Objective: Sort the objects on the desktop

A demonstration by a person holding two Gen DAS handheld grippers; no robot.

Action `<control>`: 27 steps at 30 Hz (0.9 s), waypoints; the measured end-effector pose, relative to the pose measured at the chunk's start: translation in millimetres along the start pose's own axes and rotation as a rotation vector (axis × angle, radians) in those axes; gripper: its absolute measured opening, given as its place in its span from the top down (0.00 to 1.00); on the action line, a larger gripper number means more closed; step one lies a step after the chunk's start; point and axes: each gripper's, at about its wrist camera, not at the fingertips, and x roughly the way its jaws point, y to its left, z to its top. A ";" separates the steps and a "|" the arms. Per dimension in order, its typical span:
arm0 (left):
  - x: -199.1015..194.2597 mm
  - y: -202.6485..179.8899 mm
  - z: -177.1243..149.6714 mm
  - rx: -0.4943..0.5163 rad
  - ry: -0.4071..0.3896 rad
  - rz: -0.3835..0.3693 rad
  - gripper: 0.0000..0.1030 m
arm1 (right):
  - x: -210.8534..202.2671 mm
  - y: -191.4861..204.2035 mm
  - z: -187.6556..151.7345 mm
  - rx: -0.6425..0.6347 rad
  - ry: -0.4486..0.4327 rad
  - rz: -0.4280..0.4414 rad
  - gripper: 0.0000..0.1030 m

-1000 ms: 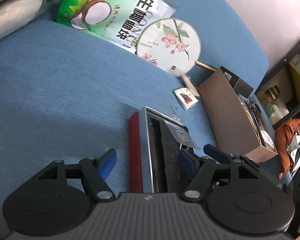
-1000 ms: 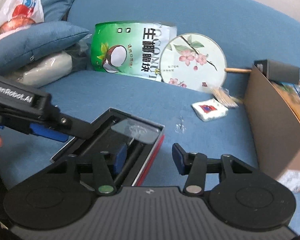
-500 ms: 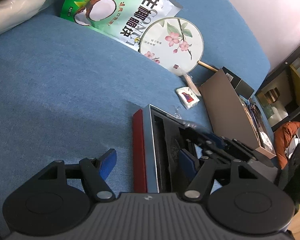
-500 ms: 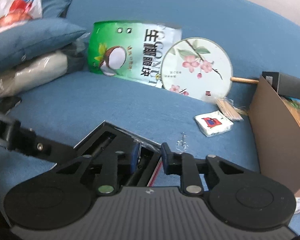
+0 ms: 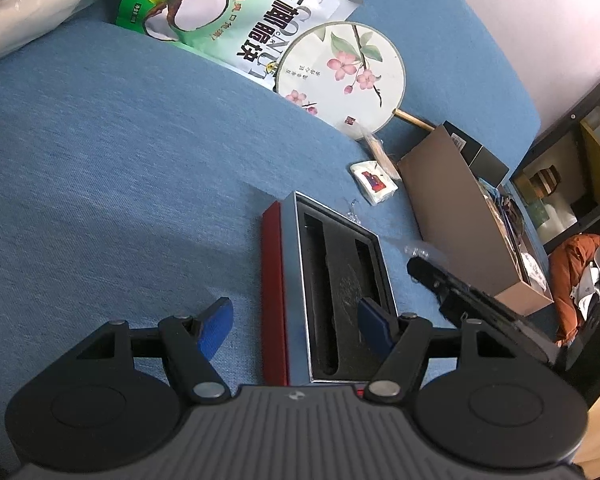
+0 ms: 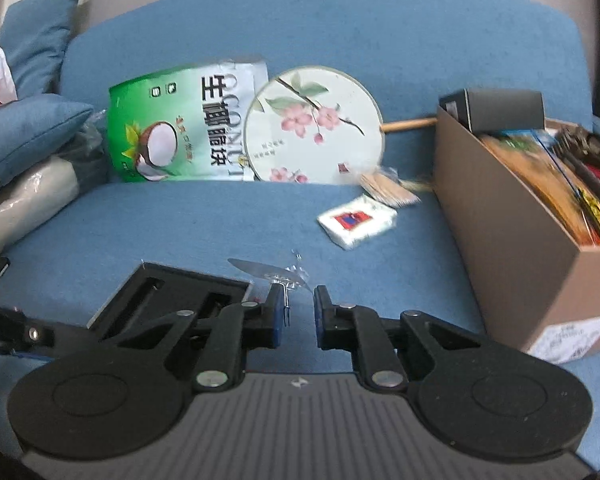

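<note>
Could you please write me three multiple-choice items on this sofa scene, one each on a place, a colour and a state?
1. Where does the white tissue pack lie?
A. inside the cardboard box
B. on the seat, between the round fan and the cardboard box
C. in the black case

2. What colour is the outer edge of the open case beside its silver rim?
A. red
B. yellow
C. white

3. How do the fingers of the left gripper stand?
A. shut on the tissue pack
B. shut on the fan handle
C. wide apart, straddling the case's near end

Answers: 1 B, it rests on blue fabric below the fan, left of the box. 2 A, a red strip runs along the case's left side. 3 C, one blue pad is over the sofa, one over the foam.
</note>
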 end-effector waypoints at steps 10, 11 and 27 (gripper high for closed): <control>3.0 -1.1 1.3 -0.013 0.005 -0.001 0.31 | -13.5 -13.6 -11.1 0.120 0.043 0.069 0.84; 3.9 -1.9 1.0 -0.013 0.007 -0.003 0.32 | -14.5 -13.9 -12.8 0.128 0.054 0.076 0.83; 3.9 -3.8 -0.4 -0.004 0.012 -0.004 0.31 | -23.6 -15.0 -19.6 0.179 0.055 0.102 0.52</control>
